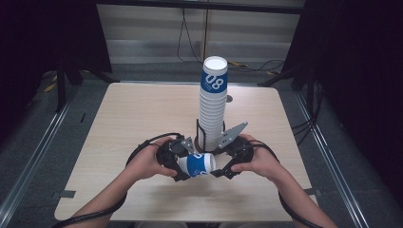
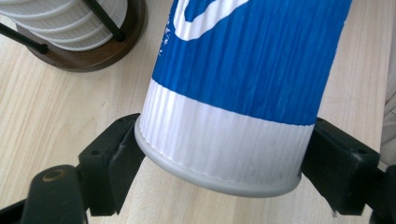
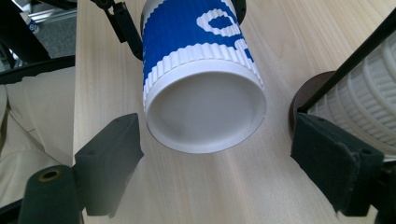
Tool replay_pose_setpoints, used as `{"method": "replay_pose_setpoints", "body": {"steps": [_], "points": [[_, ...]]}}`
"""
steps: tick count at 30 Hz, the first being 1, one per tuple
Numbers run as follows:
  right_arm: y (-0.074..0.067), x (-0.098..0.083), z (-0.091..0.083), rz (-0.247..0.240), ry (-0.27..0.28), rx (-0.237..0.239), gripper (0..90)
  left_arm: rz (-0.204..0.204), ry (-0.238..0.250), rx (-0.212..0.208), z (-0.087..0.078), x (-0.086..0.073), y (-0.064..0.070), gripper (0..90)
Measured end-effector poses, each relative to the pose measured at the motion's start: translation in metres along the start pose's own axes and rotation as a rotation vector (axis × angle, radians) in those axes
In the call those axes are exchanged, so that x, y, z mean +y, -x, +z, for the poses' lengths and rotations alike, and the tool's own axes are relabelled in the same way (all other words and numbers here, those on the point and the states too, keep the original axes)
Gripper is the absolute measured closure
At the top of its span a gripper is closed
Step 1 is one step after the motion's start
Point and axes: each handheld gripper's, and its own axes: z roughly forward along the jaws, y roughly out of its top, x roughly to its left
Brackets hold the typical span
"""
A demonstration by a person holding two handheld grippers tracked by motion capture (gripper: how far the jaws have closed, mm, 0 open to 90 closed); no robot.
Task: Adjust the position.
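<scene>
A blue and white ribbed paper cup (image 1: 198, 164) lies sideways in the air just above the table, between my two grippers. My left gripper (image 1: 183, 166) is shut on it: in the left gripper view both jaws press the cup (image 2: 224, 93) at its white rimmed end, around the left gripper (image 2: 219, 156). My right gripper (image 1: 219, 164) is open. In its view the cup's closed end (image 3: 205, 109) faces the camera, and the right gripper (image 3: 222, 140) has its jaws wide apart with a gap on each side. A tall stack of cups (image 1: 213, 109) stands just behind.
The stack (image 2: 70, 18) sits in a holder with a dark round base (image 2: 93, 58) and black upright rods, close to the right gripper's jaw (image 3: 327, 154). The light wooden table (image 1: 142, 114) has free surface left, right and behind. Cables lie on the floor beyond.
</scene>
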Motion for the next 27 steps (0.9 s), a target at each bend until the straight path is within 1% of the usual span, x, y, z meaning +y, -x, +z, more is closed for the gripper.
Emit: {"method": "replay_pose_setpoints", "body": {"steps": [1, 3, 5, 6, 8, 9, 12, 13, 14, 17, 18, 20, 23, 27], "points": [[0.000, 0.001, 0.000, -0.004, -0.003, -0.002, 15.3, -0.005, -0.001, -0.003, 0.000, 0.000, 0.000, 18.1], [0.000, 0.001, 0.001, -0.004, -0.009, 0.001, 15.2, 0.001, -0.009, -0.003, -0.001, 0.000, 0.000, 18.1], [0.001, 0.002, 0.001, -0.011, -0.013, 0.002, 14.4, -0.003, -0.012, 0.001, 0.000, 0.000, 0.000, 18.1], [0.000, 0.003, 0.002, -0.004, -0.017, 0.002, 14.4, 0.002, -0.015, 0.004, 0.000, 0.001, 0.000, 18.1], [0.000, 0.004, 0.002, -0.018, -0.021, 0.007, 14.4, 0.007, -0.026, 0.004, 0.000, 0.001, 0.001, 18.1], [0.000, 0.004, 0.002, -0.018, -0.027, 0.005, 14.4, 0.016, -0.029, 0.003, 0.000, 0.002, 0.000, 18.1], [0.000, 0.006, 0.003, -0.007, -0.037, 0.008, 14.4, 0.018, -0.034, 0.003, 0.000, 0.002, 0.000, 18.1], [0.001, 0.006, 0.003, -0.019, -0.036, 0.008, 14.4, 0.010, -0.030, 0.000, 0.001, 0.002, 0.001, 18.1], [0.001, 0.006, 0.003, -0.010, -0.040, 0.009, 14.4, 0.010, -0.031, -0.001, 0.001, 0.003, 0.001, 18.1], [0.001, 0.008, 0.004, -0.011, -0.045, 0.009, 14.5, 0.013, -0.033, 0.003, 0.002, 0.003, 0.001, 18.1], [0.001, 0.009, 0.004, -0.012, -0.050, 0.013, 14.5, 0.014, -0.030, 0.012, 0.002, 0.003, 0.002, 18.1], [0.001, 0.010, 0.005, -0.013, -0.059, 0.015, 14.6, 0.014, -0.036, 0.002, 0.002, 0.003, 0.001, 18.1], [0.001, 0.012, 0.006, -0.023, -0.077, 0.016, 15.0, 0.017, -0.045, 0.003, 0.002, 0.004, 0.002, 18.1], [0.000, 0.015, 0.007, -0.037, -0.092, 0.022, 16.7, 0.021, -0.039, 0.002, 0.002, 0.005, 0.003, 18.1]]}}
